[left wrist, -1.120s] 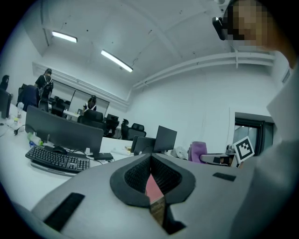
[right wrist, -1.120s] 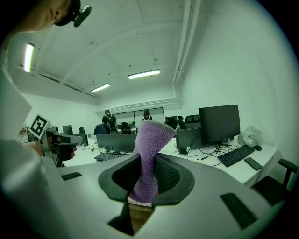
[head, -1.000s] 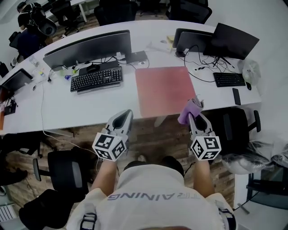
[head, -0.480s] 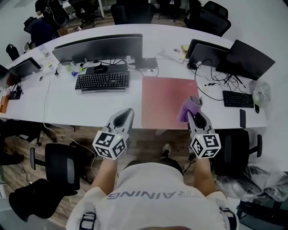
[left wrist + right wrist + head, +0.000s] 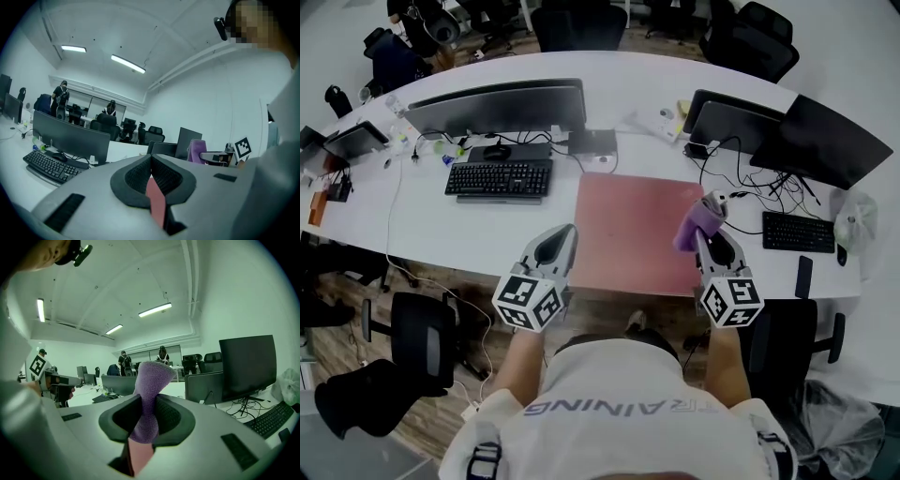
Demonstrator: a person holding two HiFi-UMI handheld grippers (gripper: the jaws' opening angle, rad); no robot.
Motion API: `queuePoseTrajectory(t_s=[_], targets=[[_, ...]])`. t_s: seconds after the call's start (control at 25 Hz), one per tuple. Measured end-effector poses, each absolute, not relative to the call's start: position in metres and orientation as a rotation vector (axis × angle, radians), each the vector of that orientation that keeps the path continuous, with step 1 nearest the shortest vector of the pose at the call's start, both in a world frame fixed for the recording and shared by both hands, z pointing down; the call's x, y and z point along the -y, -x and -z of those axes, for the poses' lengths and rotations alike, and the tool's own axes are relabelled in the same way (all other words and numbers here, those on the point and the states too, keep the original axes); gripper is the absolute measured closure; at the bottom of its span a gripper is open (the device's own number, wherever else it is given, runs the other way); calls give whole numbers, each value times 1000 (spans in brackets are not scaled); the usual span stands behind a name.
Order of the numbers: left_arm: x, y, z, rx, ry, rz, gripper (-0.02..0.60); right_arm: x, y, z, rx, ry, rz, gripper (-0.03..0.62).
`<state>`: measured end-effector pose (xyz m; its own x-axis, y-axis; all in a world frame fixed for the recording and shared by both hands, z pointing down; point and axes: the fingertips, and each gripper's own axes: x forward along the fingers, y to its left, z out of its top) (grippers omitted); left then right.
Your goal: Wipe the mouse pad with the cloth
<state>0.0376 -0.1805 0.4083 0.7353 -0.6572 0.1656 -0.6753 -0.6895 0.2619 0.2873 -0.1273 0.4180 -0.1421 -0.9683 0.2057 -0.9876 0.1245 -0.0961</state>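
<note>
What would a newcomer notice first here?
The big pink mouse pad stands out in the middle of the white desk. So does the purple cloth, pinched in the right gripper over the pad's right side. The left gripper hangs shut and empty by the pad's left edge.
</note>
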Motion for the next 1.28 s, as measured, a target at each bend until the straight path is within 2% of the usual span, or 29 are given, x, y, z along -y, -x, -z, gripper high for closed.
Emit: queuePoseTrajectory(t_s=[0.28,0.52,0.92,1.28], targets=[[193,-75,-422,1091,-2581,-117,551,151,-331,-441,2298,-1944,-404,499],[210,-68,-437,1111,-2544,-149,551,174,-323,-462,2303,-1894,-475,499],[281,0,-454,1084,-2527,-142,551,249,-234,-485,2273,-1794,-543,499],[326,73,-484,1085,-2464,-154,551,332,-121,-540,2284,-1559,-644,499]])
